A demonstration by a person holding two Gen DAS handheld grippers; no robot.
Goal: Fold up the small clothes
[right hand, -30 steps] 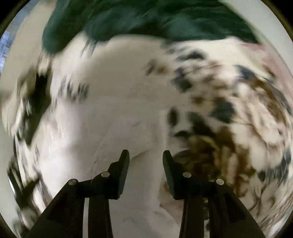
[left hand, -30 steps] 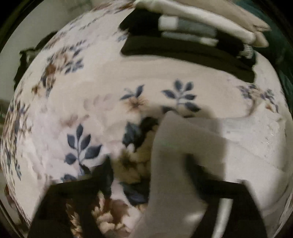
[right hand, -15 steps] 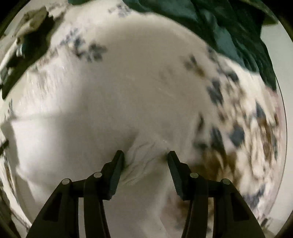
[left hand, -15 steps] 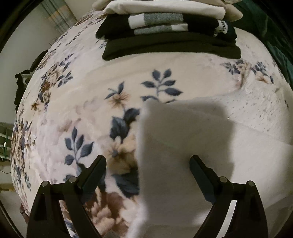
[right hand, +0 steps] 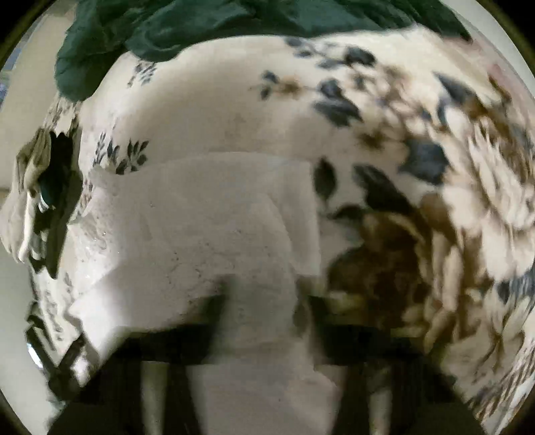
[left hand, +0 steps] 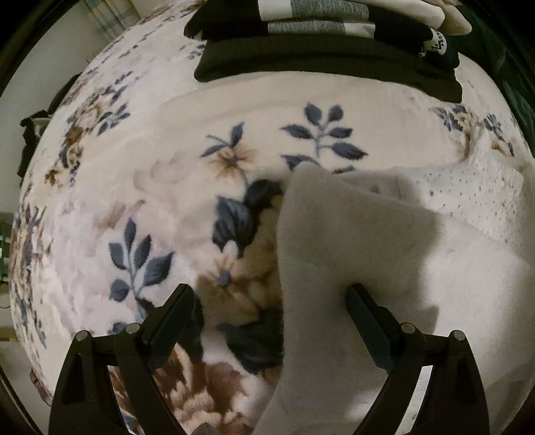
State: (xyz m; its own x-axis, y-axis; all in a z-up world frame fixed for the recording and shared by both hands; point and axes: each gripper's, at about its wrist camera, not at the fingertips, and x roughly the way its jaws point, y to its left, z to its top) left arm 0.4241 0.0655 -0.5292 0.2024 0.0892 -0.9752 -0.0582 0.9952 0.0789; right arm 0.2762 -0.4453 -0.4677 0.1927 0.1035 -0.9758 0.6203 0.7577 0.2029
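1. Left gripper had its jaws spread wide, nothing clamped. Left finger sat over the floral blanket; right finger was pressed against or tucked under a raised fold of the white garment.
2. White garment was lying on the blanket, to the right of centre in the left wrist view; one corner was lifted and folded over, peaking between the two fingers. A dotted or perforated section of the same cloth showed further right.
3. Right gripper was motion-blurred; a clear gap showed between the two dark fingers, so it read as parted, with white cloth running through the gap. Could not tell if any cloth was pinched.
4. In the right wrist view the white garment covered the centre-left, flat on the blanket, its right edge beside the brown and blue flower print.
5. Stack of folded clothes sat at the far edge of the blanket in the left view: black pieces, a grey-and-white striped one, cream ones on top. Well apart from the white garment.
6. Dark green fabric bunched at the top of the right view, beyond the blanket.
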